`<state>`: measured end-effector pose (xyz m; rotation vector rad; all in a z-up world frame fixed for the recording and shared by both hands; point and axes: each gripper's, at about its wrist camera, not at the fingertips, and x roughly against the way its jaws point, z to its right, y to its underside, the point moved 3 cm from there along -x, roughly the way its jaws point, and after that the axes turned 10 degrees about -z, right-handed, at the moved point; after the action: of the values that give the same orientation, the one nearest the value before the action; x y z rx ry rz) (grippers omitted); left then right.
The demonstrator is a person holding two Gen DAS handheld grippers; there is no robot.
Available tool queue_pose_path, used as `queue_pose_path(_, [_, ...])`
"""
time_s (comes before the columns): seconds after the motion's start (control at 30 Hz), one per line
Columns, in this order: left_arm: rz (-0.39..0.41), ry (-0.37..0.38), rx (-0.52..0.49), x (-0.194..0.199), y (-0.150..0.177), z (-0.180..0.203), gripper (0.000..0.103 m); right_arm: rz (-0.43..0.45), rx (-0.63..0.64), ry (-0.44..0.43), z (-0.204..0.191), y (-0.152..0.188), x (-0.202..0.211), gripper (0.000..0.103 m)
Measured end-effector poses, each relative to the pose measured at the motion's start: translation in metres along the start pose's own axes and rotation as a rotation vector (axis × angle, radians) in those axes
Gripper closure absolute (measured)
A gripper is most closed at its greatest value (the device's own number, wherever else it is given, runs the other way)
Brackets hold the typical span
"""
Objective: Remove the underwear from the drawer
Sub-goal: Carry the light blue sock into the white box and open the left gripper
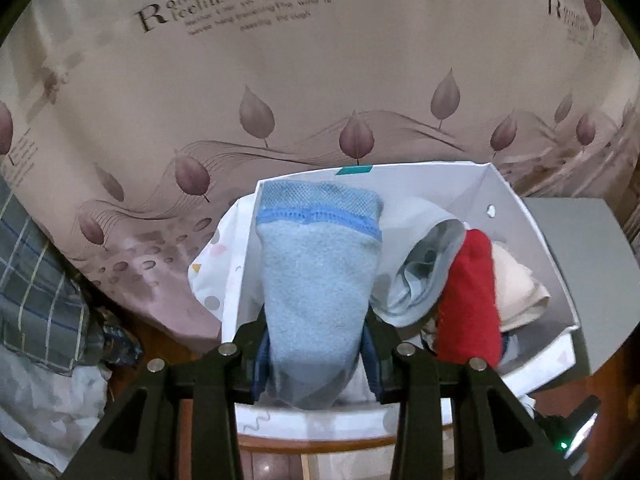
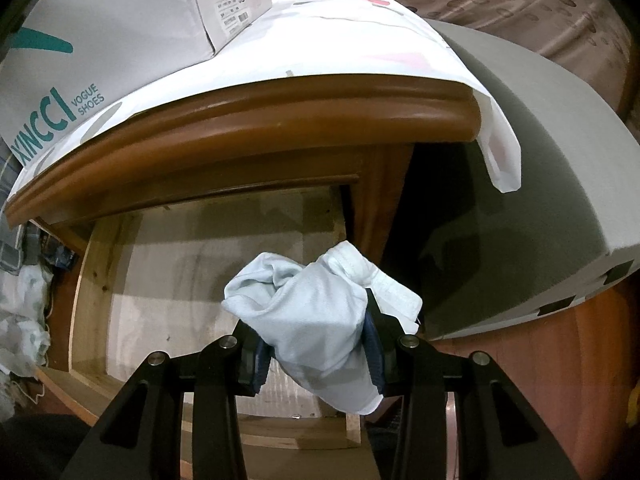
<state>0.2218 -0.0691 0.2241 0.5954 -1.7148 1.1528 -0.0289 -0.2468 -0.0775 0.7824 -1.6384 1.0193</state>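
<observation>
While hanging over the white box [image 1: 532,240] in the left wrist view, left gripper [image 1: 316,354] clamped on a light-blue knitted garment [image 1: 320,276], fingers [image 1: 260,364] narrow, pressing its sides. Already in the box: grey-blue piece [image 1: 424,276], red piece [image 1: 468,300], cream piece [image 1: 516,284]. Seen from the right wrist, right gripper [image 2: 316,354] likewise pinched shut around a pale-blue bundle of underwear [image 2: 316,312], held above the open wooden drawer [image 2: 96,272], whose visible floor looks bare. Judged nearly finished: two pieces lifted, not yet dropped.
</observation>
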Motion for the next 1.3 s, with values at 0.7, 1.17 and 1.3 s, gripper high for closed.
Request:
queue_pose_path(0.7, [-0.093,-0.015,-0.019,-0.076,-0.025,0.029,0.060,-0.014,0.008,-0.010,0.000,0.001,-0.002,0.067])
queue_pose_path(1.17, [-0.052,-0.045,-0.035,-0.048,-0.020,0.026,0.036,-0.016,0.013,-0.006,-0.001,0.001,-0.003,0.066])
queue_pose_path(1.3, [-0.029,-0.045,-0.042,-0.030,-0.016,0.024,0.035,-0.015,0.015,-0.004,-0.001,0.001,-0.003,0.067])
